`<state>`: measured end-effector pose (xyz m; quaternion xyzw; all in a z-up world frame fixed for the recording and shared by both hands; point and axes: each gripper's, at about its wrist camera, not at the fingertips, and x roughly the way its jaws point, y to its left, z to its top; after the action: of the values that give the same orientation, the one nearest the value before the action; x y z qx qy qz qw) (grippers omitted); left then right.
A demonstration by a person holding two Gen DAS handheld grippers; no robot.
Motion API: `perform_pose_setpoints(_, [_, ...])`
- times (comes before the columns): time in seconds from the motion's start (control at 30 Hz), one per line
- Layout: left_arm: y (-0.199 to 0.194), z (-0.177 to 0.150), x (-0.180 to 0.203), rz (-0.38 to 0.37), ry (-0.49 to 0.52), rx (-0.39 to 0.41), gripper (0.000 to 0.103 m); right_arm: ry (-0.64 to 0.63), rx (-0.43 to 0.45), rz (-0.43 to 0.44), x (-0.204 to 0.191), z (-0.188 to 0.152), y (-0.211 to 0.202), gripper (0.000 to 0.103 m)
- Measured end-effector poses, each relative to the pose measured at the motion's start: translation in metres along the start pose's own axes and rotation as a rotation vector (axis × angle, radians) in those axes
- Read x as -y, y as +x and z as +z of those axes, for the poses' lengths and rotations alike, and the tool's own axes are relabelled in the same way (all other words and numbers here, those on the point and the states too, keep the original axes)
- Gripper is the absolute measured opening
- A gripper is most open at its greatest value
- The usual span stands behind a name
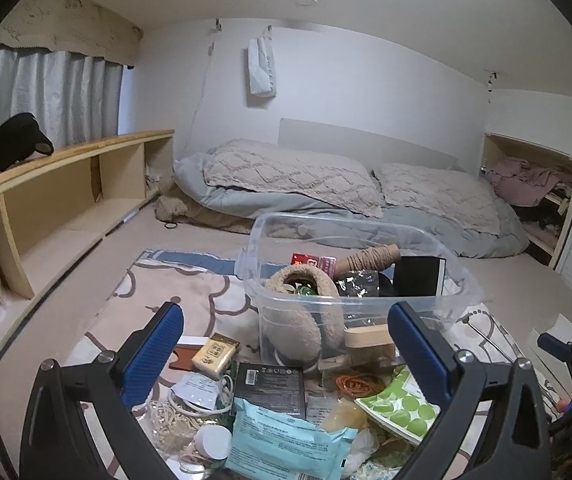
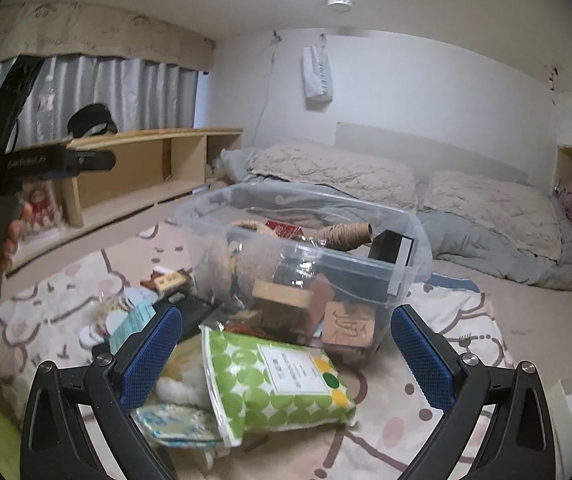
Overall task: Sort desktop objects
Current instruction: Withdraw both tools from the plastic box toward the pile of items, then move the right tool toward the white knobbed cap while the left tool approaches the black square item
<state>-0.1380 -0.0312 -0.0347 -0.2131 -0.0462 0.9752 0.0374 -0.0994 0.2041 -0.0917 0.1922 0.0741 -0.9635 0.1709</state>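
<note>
The left gripper (image 1: pixel 286 344) hangs with its blue-padded jaws spread wide and empty above a heap of small items: a black flat box (image 1: pixel 270 388), a pale blue packet (image 1: pixel 286 440) and a green-dotted white pouch (image 1: pixel 399 402). The right gripper (image 2: pixel 286 344) is likewise wide apart and holds nothing, just over that pouch (image 2: pixel 278 380). Beyond both stands the clear plastic bin (image 1: pixel 361 280), already holding several things, on a patterned beige blanket (image 2: pixel 457 344) with bare room at its right edge.
</note>
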Motion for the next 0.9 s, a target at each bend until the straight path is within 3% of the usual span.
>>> perform_pose_setpoints(0.3, [0.007, -0.019, -0.015, -0.047, 0.012, -0.01, 0.103, -0.062, -0.115, 0.105, -0.012, -0.036, 0.016, 0.103])
perform_pose_setpoints(0.53, [0.01, -0.045, -0.018, -0.061, 0.103, -0.025, 0.103, -0.057, -0.214, 0.158, -0.009, -0.077, 0.033, 0.103])
perform_pose_setpoints(0.9, [0.018, -0.09, -0.022, -0.106, 0.233, -0.124, 0.103, -0.004, -0.372, 0.177, 0.001, -0.139, 0.06, 0.103])
